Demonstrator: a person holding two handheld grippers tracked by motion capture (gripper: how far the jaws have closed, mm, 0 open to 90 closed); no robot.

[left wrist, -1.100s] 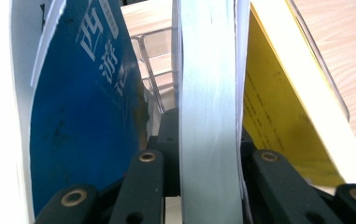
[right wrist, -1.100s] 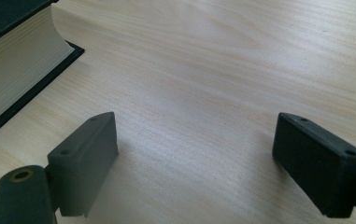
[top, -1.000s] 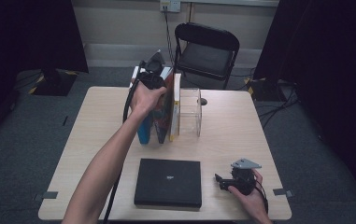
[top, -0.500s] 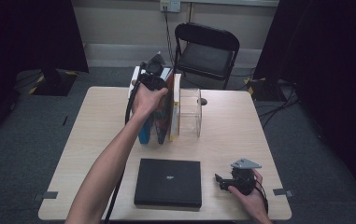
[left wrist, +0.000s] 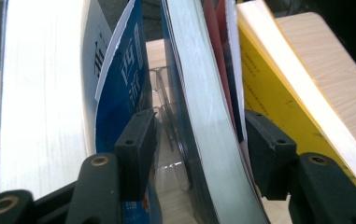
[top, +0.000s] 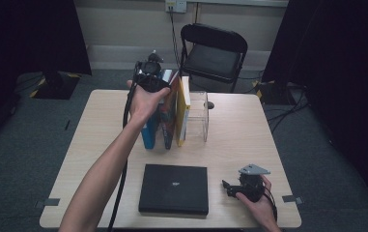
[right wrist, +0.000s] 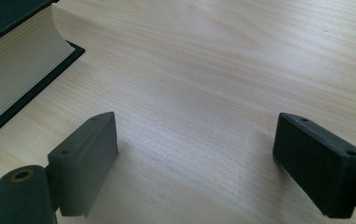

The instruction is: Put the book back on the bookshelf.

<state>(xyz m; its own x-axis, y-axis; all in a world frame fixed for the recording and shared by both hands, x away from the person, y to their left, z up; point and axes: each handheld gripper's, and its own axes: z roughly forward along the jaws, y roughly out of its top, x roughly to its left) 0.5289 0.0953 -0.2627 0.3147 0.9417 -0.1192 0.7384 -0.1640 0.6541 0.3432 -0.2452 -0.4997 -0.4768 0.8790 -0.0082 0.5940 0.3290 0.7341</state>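
My left tool (left wrist: 196, 144), jaws just opening, straddles the upright red-covered book (left wrist: 203, 107) without pressing; black book (top: 174, 188) lies flat toward the counter's (top: 249, 140) near edge beside my released right tool (top: 232, 189).

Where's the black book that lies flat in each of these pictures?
High view: the black book lies flat near the table's front edge, left of the right gripper.
Right gripper view: upper left corner, pale page edges showing.
Shared landmark: the pale wooden table, also at the left gripper view's right edge.
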